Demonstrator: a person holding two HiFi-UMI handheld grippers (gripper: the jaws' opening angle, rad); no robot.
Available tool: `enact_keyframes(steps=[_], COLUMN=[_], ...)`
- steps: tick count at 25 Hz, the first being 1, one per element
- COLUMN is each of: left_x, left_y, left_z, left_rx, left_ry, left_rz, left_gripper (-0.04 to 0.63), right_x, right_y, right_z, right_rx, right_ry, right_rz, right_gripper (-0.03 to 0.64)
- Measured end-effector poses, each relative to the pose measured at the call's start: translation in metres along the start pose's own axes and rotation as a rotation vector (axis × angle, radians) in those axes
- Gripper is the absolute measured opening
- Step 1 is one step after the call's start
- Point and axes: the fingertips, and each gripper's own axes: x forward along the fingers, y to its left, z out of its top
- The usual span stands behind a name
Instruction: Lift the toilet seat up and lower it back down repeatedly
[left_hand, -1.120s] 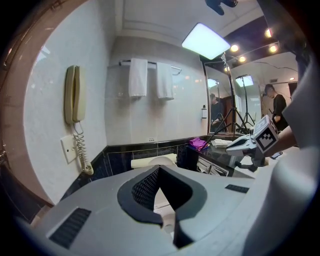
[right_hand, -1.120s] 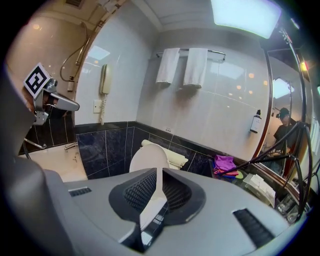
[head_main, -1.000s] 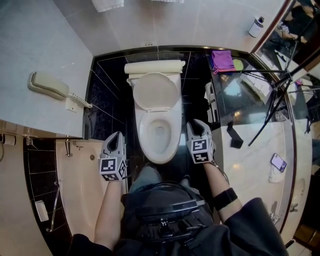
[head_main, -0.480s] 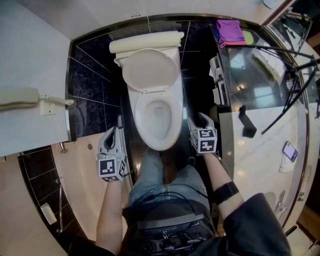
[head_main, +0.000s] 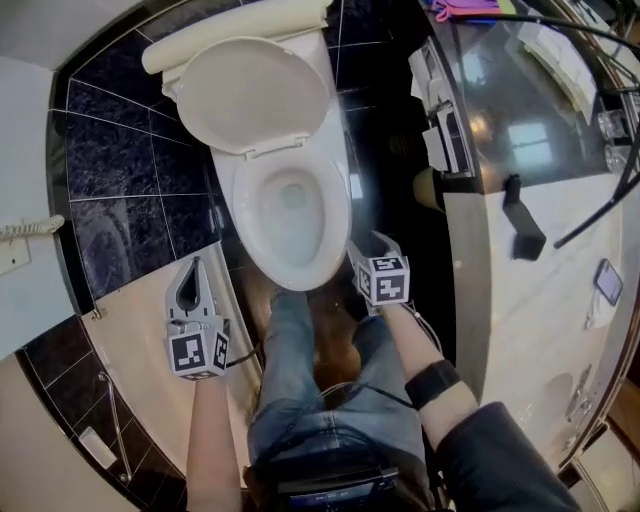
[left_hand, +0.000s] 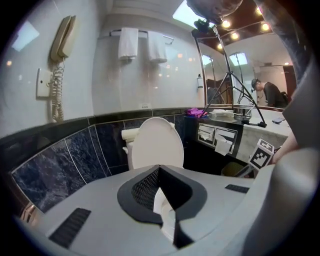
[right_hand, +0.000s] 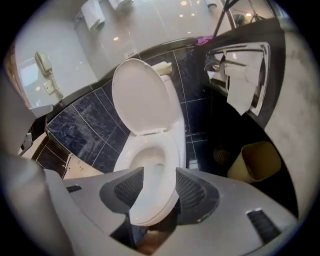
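At the bowl's front: the toilet seat (head_main: 297, 266) lies flat on the bowl (head_main: 345, 170), fully lowered, with its front rim toward the person.
Behind it: the lid (head_main: 255, 95) stands raised, leaning back against the tank (head_main: 230, 35).
Right side: the right gripper (right_hand: 160, 189) sits low at the seat's front right and is tilted down at it. Its fingers have just been opening and now stand wide apart. The seat's front rim shows in the gap between them, with neither pad pressing on it. I cannot tell whether the rim is already inside the gap or just beyond it.
Left side: the left gripper (left_hand: 159, 172) is off the bowl's left flank, apart from the seat. Its fingers are closed tip to tip with nothing in them.
Further out: a yellow bin (right_hand: 255, 160) stands on the floor to the right, below the marble counter (head_main: 540, 290).
Step, as I judge it: reaching in for a lift, with the seat not yet gripped.
Risk, wrong bite: if the fingers close too deep, they could catch seat and bowl rim together, and the seat would not rise.
Risk, slip: the plastic looks glossy, so a shallow pinch could slide off partway up and let the seat slam down.
Risk, overswing: a hard lift could knock the seat into the raised lid.
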Motion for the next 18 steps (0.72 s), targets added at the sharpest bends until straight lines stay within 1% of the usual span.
enact_keyframes(steps=[4,6,10,14,18], left_x=[0.014,0.018,0.024,0.025,0.026], left_y=[-0.005,-0.008,-0.009,-0.006,-0.003], left_z=[-0.034,-0.048,-0.069,-0.088,-0.103], left_rx=[-0.005,0.000,0.004,0.021,0.028], left_ry=[0.021,0.024,0.023,0.043,0.066], left_rz=[-0.001,-0.007,-0.011,-0.013,-0.015], left_gripper=[0.000,0.000,0.000,0.000,0.000], right_x=[0.036,0.050,0.081,0.105,0.122], right_y=[-0.009,-0.010,-0.016,-0.014,-0.017], right_z=[-0.054,-0.073,-0.106,-0.131,-0.140], right_rx=[0.070,0.120,0.277,0.396,0.524], right_ry=[0.061,0.079,0.111,0.129,0.112], right_rz=[0.016,0.030,0.072,0.106,0.123], right_gripper=[0.222,0.222,0.222,0.222,0.222])
